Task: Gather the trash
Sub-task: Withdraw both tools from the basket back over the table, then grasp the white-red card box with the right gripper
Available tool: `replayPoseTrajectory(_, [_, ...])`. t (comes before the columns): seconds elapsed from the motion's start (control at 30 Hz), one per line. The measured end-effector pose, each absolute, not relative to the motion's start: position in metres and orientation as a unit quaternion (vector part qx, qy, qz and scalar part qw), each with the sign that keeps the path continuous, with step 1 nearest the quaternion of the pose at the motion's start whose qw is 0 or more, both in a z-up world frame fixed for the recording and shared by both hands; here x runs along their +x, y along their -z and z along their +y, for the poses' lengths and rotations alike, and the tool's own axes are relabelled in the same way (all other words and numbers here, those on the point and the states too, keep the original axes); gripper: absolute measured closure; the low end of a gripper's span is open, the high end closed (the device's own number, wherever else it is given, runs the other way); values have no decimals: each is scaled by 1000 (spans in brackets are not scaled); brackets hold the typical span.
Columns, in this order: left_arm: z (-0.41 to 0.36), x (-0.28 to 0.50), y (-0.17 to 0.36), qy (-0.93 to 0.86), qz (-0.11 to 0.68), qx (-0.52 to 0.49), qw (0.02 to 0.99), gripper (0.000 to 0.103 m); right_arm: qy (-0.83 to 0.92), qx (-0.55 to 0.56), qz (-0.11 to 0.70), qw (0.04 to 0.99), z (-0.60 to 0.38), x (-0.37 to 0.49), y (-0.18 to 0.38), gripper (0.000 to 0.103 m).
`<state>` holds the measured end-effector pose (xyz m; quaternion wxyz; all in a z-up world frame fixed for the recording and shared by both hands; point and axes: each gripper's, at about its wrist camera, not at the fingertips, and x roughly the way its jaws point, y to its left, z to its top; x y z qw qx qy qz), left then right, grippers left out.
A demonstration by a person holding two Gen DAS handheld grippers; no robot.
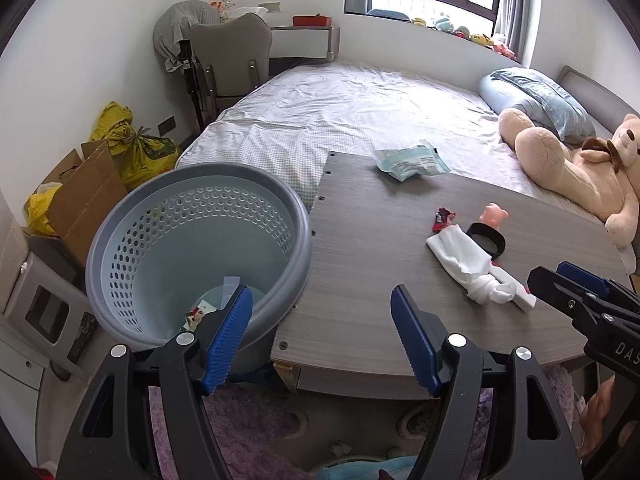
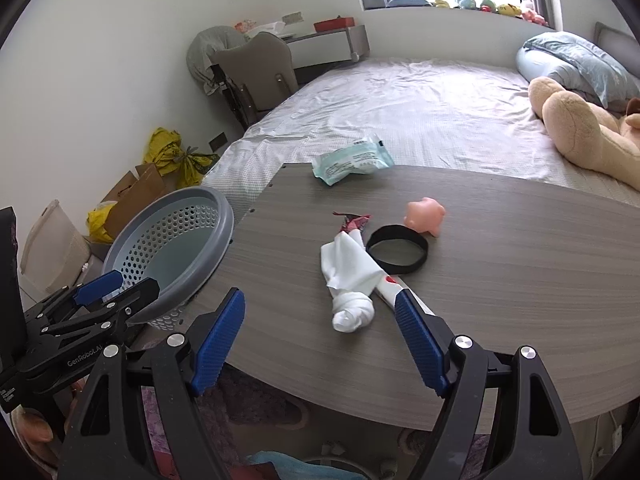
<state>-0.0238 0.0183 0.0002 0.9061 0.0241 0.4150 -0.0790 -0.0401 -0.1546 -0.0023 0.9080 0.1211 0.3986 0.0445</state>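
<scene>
Partly done, by my read: scraps [image 1: 199, 314] already lie at the basket [image 1: 120, 240] bottom. Left of the surface [image 1: 360, 280] stands that basket. Remaining beside it on the surface: crumpled tissue [image 2: 352, 276], red wrapper [image 2: 354, 220], teal packet [image 2: 352, 162]. Left gripper [image 1: 322, 338] and right gripper [image 2: 320, 344] both gape wide, empty.

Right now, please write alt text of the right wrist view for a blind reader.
The open right gripper points at a crumpled white tissue on a grey table. Behind lie a black band, a pink toy and a green packet; a perforated basket stands left.
</scene>
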Motion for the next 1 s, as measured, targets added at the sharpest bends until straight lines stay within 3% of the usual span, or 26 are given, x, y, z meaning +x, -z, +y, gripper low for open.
replayPoseTrajectory(0.53, [-21, -25, 22, 106, 438, 46, 891, 34, 6, 155, 416, 896, -211, -56, 36, 27])
replayPoseTrajectory(1.0, [-39, -10, 35, 108, 452, 54, 884, 34, -8, 123, 446, 886, -216, -20, 63, 29])
